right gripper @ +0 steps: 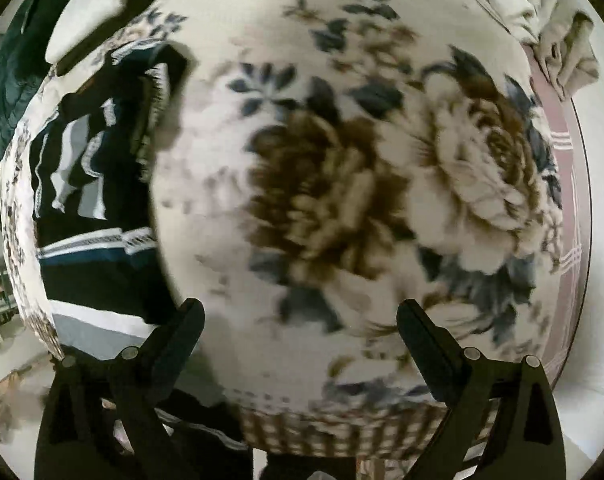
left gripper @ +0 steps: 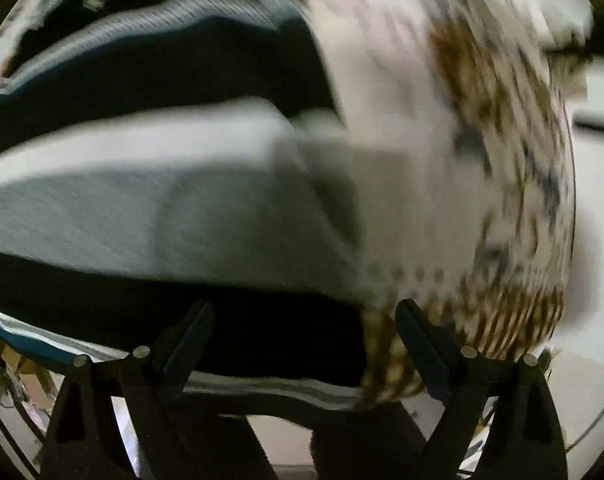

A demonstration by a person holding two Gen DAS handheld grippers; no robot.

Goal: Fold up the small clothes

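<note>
- The task's garment is a dark navy piece of clothing with broad pale grey and white bands; in the left wrist view it fills the left and centre of the frame, lying spread on a floral bedspread.
- One wide grey-white band runs across the middle of that view, with dark cloth above and below it; a ribbed, light grey striped edge curves along the garment's far side.
- The left gripper hovers over the garment's near dark part with its two black fingers spread wide and nothing between them; the view is blurred, so I cannot tell whether the tips touch the cloth.
- In the right wrist view the same navy garment sits at the left, crumpled, with white stripes and lacy white trim showing, on the left part of the bedspread.
- The right gripper is over the bare bedspread, to the right of the garment, with its fingers set wide apart and empty.
- The bedspread is cream with large brown flowers and blue-grey leaves, and has a brown checked border along its near edge.
- A cream crumpled cloth lies at the far right corner of the bed.
- A dark green fabric sits at the far left edge.
</note>
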